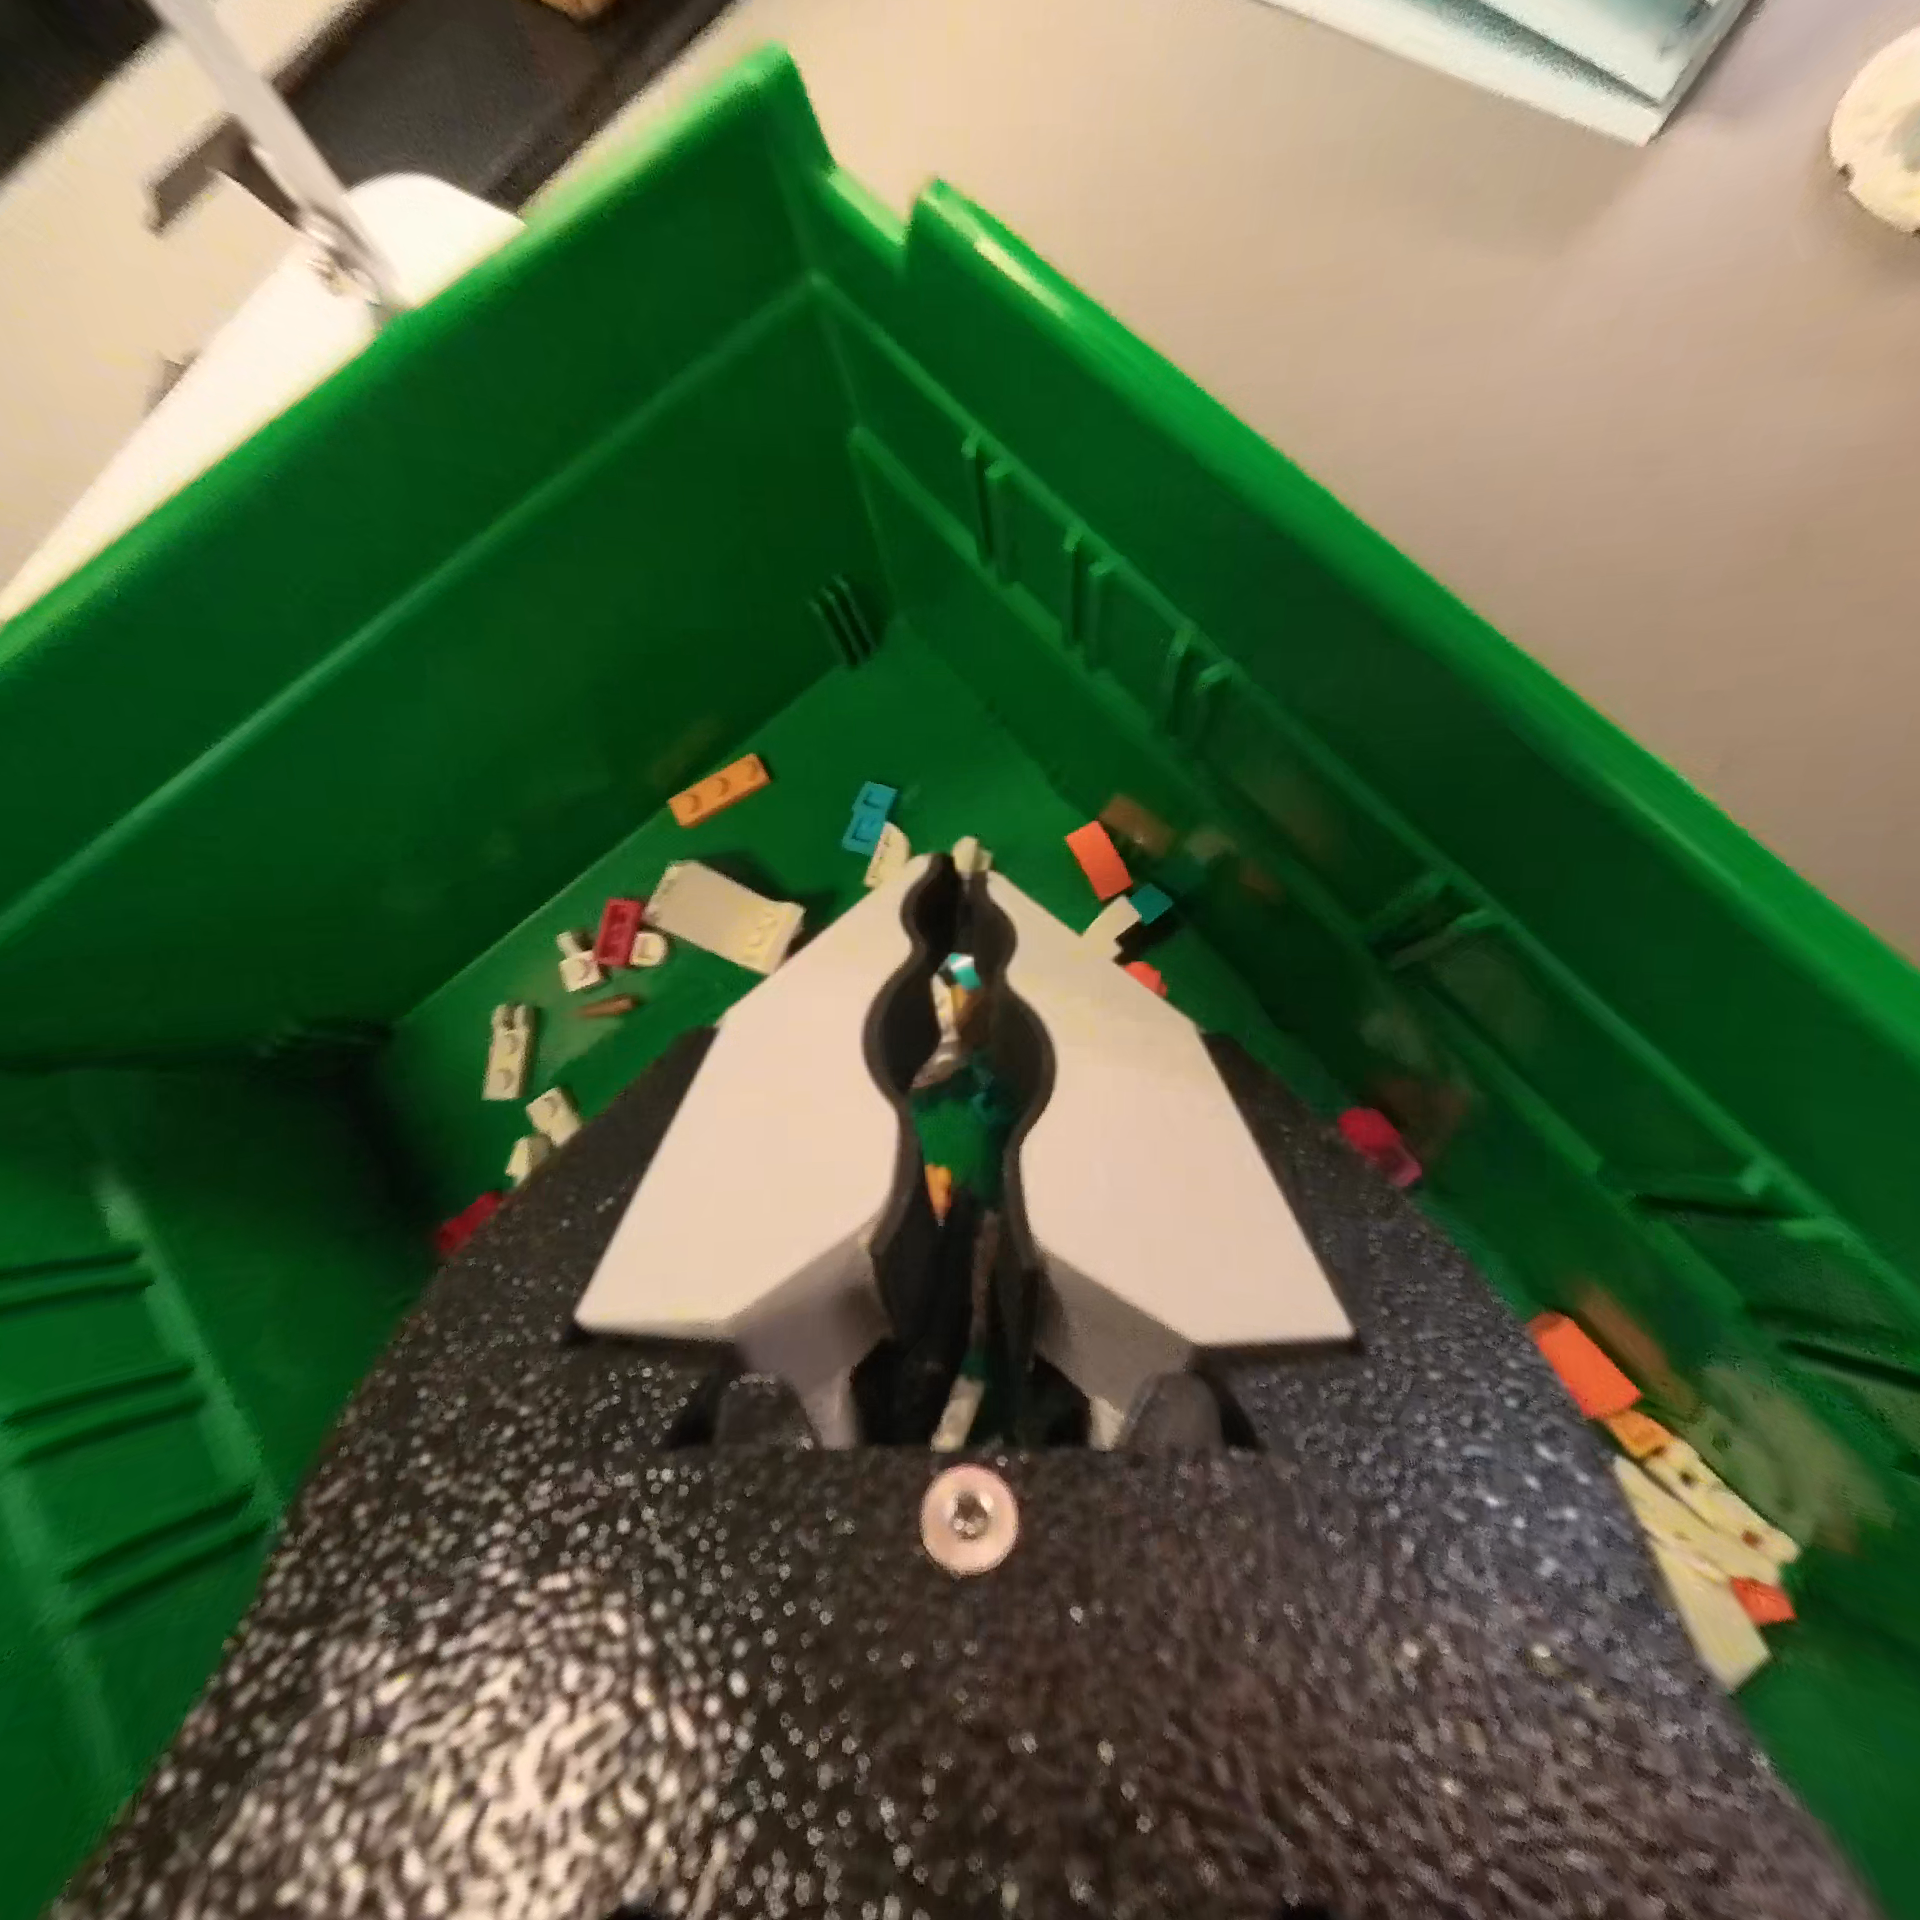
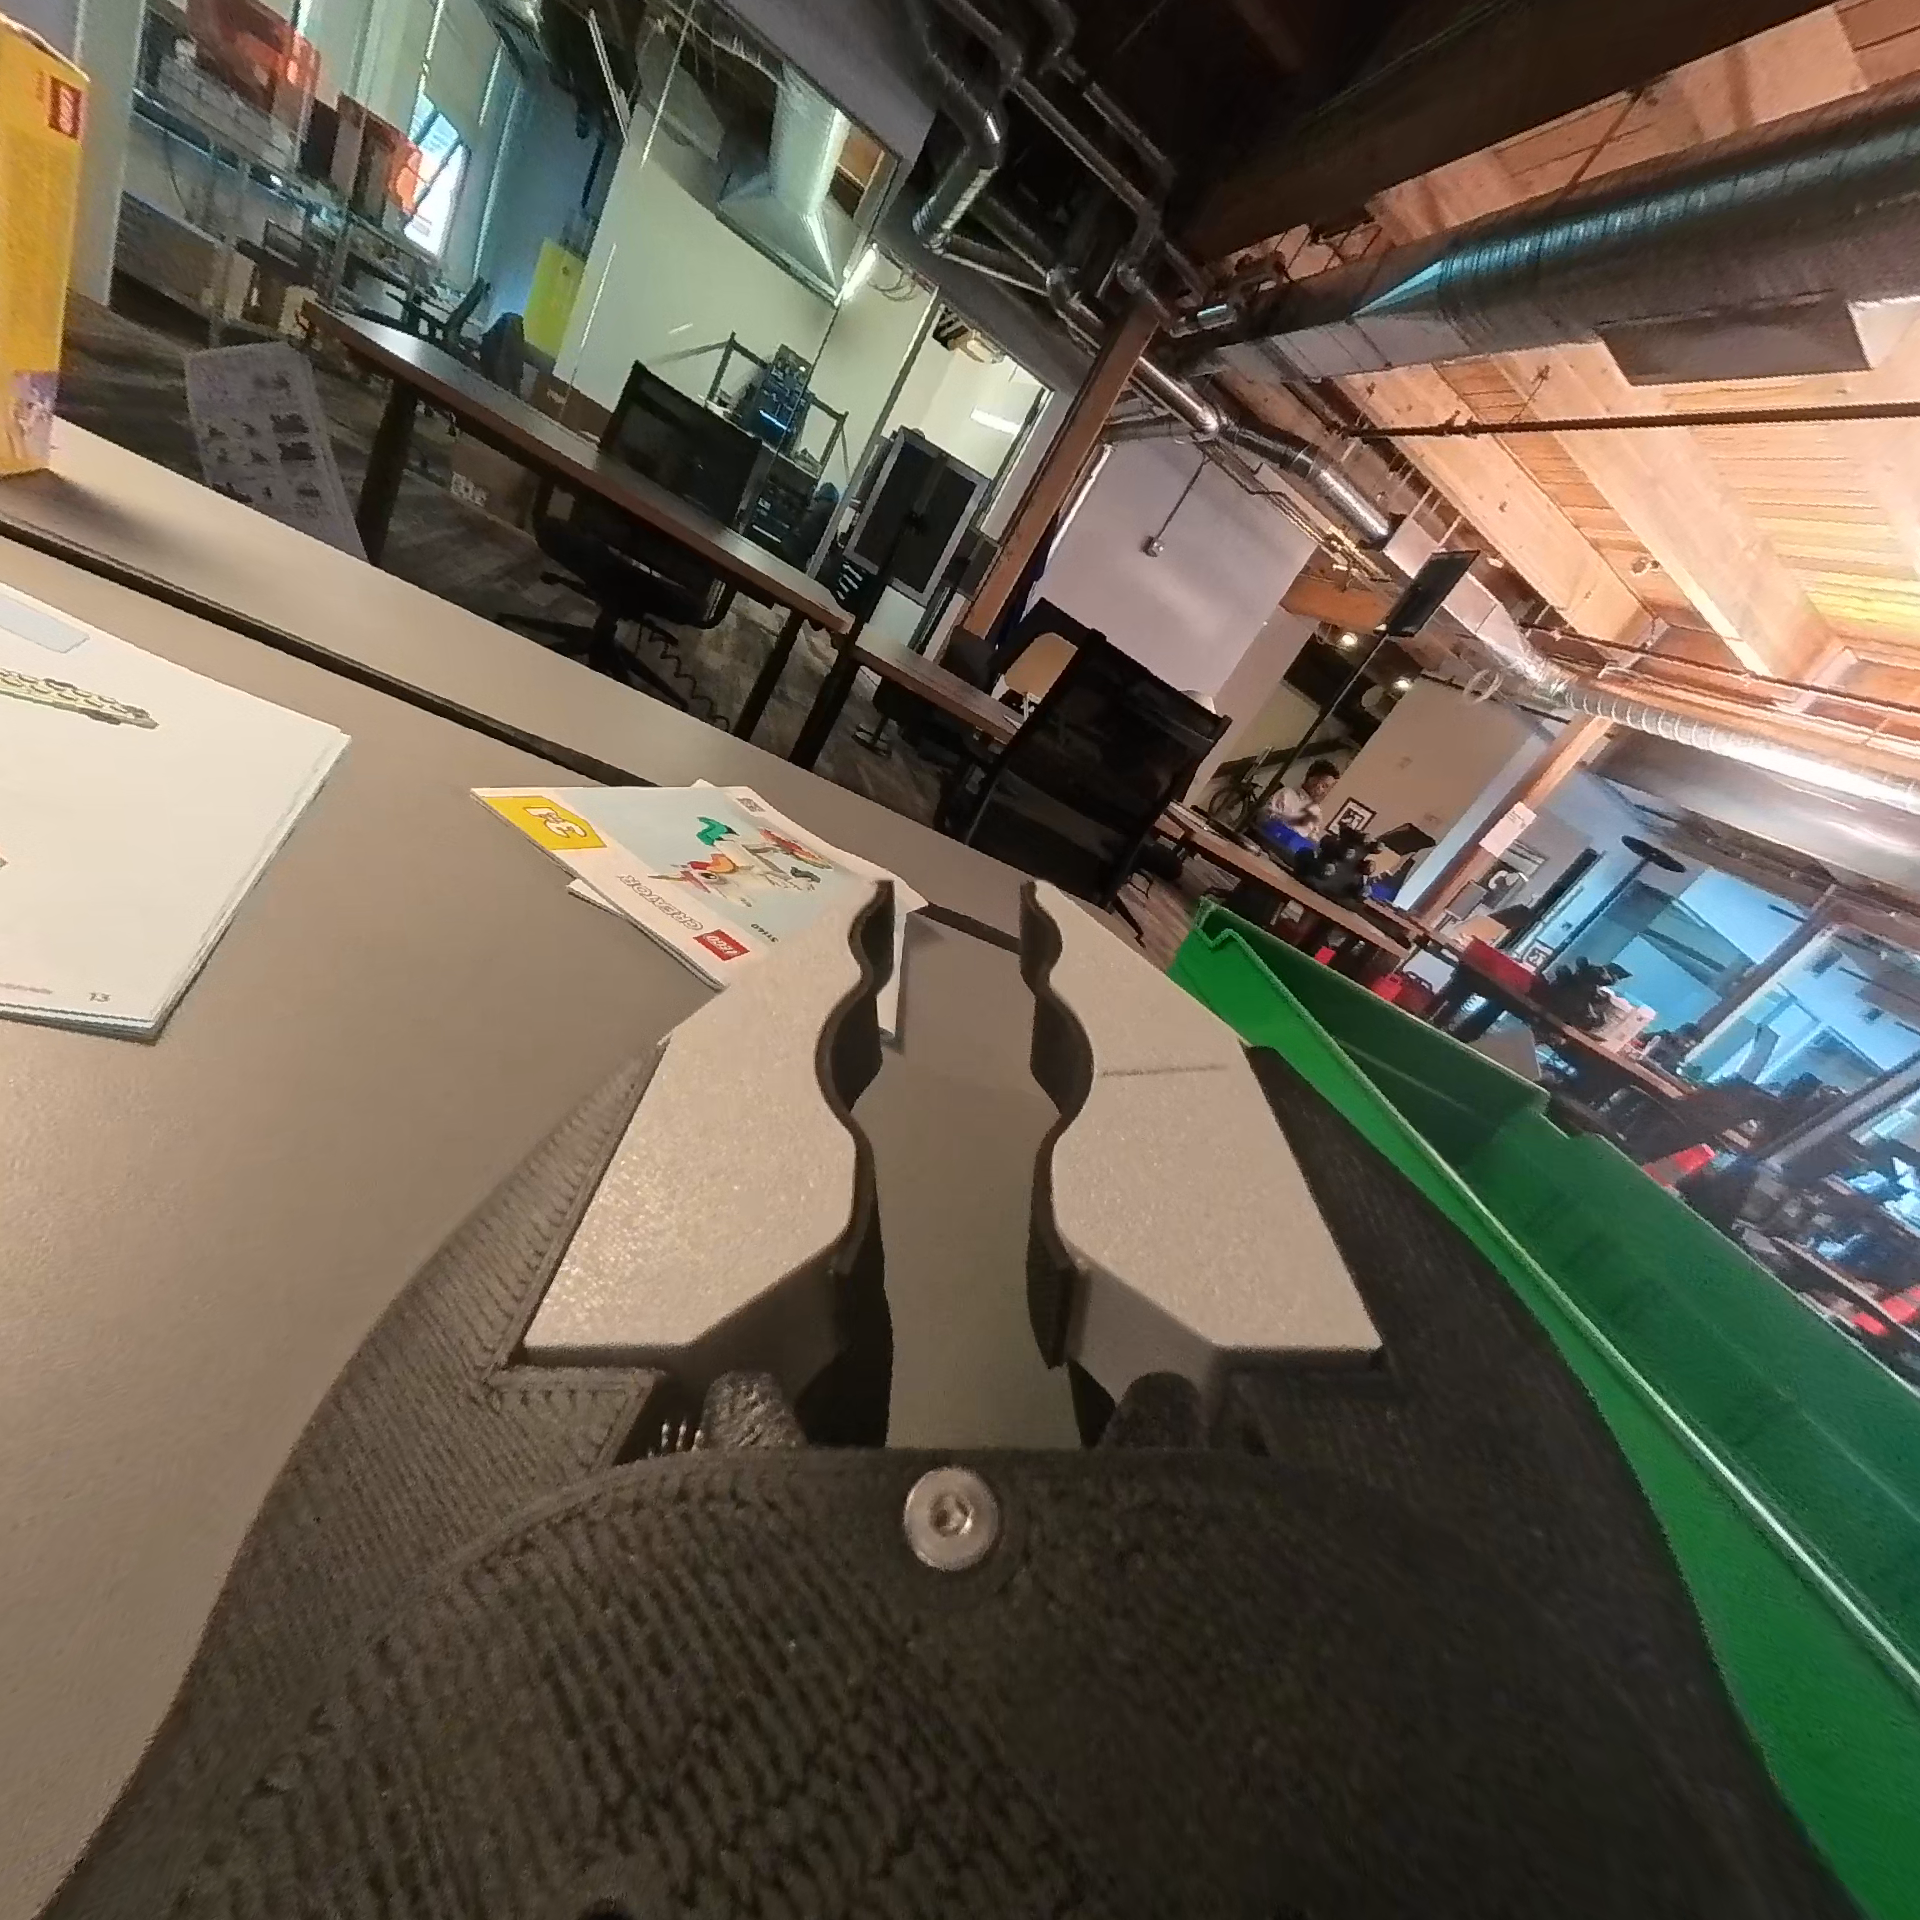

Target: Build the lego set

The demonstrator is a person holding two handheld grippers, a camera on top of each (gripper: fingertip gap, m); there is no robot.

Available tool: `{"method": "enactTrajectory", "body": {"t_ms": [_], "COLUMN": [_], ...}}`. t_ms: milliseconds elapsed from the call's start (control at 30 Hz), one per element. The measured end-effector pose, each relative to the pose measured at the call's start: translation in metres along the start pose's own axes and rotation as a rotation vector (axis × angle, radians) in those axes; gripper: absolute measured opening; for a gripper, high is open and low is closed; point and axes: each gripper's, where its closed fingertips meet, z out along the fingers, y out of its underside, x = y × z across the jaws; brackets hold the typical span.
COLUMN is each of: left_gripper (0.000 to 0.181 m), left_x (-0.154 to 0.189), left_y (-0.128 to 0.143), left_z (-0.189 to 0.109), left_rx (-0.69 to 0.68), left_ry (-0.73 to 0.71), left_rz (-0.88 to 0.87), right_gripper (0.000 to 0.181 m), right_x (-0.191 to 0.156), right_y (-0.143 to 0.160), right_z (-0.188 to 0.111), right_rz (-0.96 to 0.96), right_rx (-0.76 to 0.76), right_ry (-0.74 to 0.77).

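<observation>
My left gripper (image 1: 964,871) reaches down into a green bin (image 1: 520,582). Its jaws are nearly closed and pinch a small white lego piece (image 1: 968,854) at the tips, just above the bin floor. Loose bricks lie around it: an orange plate (image 1: 719,792), a blue piece (image 1: 871,816), a white slope (image 1: 727,914), a red plate (image 1: 620,930) and an orange brick (image 1: 1098,860). More pieces show blurred at the lower right. My right gripper (image 2: 956,909) is open and empty, low over the grey table (image 2: 364,1039), left of the bin's rim (image 2: 1455,1122).
A closed instruction booklet (image 2: 686,873) lies just beyond my right fingertips. An open booklet (image 2: 135,831) lies at the left and a yellow box (image 2: 31,260) stands at the far left. Other desks and chairs stand behind the table. Spacing between my two grippers at the tips: around 65 centimeters. The orange brick (image 1: 1098,860) lies some 4 centimeters from my left tips, 60 centimeters from my right tips. It is some 5 centimeters from my left tips to the white slope (image 1: 727,914).
</observation>
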Motion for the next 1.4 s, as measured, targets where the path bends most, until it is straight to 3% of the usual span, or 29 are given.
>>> {"method": "enactTrajectory", "body": {"t_ms": [133, 300, 433, 567, 667, 733, 900, 1000, 1100, 1233, 1400], "left_gripper": [0.0, 0.0, 0.0, 0.0, 0.0, 0.0, 0.0, 0.0, 0.0, 0.0, 0.0], "left_x": [-0.008, 0.003, 0.046, 0.102, 0.146, 0.173, 0.243, 0.271, 0.29, 0.312, 0.33], "left_y": [-0.014, -0.056, -0.1, -0.134, -0.151, -0.159, -0.163, -0.154, -0.142, -0.134, -0.136], "left_z": [-0.023, -0.073, -0.117, -0.131, -0.116, -0.098, -0.03, 0.007, 0.032, 0.056, 0.073], "left_rx": [0.118, 0.267, 0.35, 0.375, 0.372, 0.368, 0.348, 0.283, 0.219, 0.175, 0.154], "left_ry": [-0.071, -0.167, -0.222, -0.203, -0.12, -0.052, 0.244, 0.335, 0.382, 0.439, 0.471], "left_rz": [0.007, 0.045, 0.137, 0.222, 0.246, 0.248, 0.152, 0.114, 0.098, 0.073, 0.087], "right_gripper": [0.022, 0.022, 0.022, 0.023, 0.025, 0.028, 0.029, 0.029, 0.03, 0.031, 0.033], "right_x": [-0.001, -0.001, -0.001, -0.006, -0.016, -0.034, -0.108, -0.152, -0.177, -0.2, -0.217], "right_y": [0.001, 0.0, -0.005, -0.016, -0.031, -0.046, -0.083, -0.081, -0.079, -0.068, -0.058], "right_z": [0.001, 0.0, -0.001, -0.004, -0.007, -0.011, -0.054, -0.102, -0.152, -0.193, -0.209], "right_rz": [-0.011, -0.007, 0.016, 0.02, 0.059, 0.089, 0.059, 0.027, 0.004, -0.121, -0.147], "right_rx": [-0.008, -0.002, 0.033, 0.1, 0.171, 0.241, 0.383, 0.341, 0.273, 0.155, 0.08], "right_ry": [0.0, -0.001, -0.01, -0.041, -0.119, -0.253, -0.791, -1.19, -1.484, -1.656, -1.719]}}
